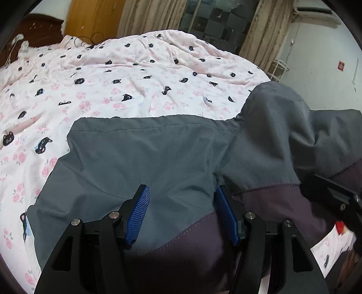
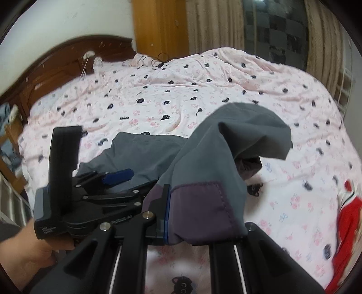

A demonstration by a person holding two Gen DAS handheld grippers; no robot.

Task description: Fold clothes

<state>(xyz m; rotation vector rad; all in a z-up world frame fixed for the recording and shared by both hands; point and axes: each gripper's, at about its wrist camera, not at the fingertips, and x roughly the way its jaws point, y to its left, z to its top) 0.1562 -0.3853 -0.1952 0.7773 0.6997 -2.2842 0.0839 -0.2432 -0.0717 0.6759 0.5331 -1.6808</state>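
Observation:
A grey garment with a dark purple band (image 1: 144, 153) lies on the bed. My left gripper (image 1: 181, 194) is open, its blue pads (image 1: 140, 212) spread over the flat grey part, just above it. My right gripper (image 2: 201, 210) is shut on the purple-banded edge (image 2: 199, 203) and holds that part of the garment (image 2: 239, 129) lifted off the bed, draped over its fingers. The right finger is hidden under the cloth. The left gripper also shows in the right wrist view (image 2: 117, 178), at the left over the garment.
The bed has a pink sheet with black cat faces and roses (image 1: 135, 74). A red garment (image 2: 346, 217) lies at the right. A dark wooden headboard (image 2: 58, 65), a wooden wardrobe (image 2: 160, 27) and curtains (image 1: 149, 15) stand behind the bed.

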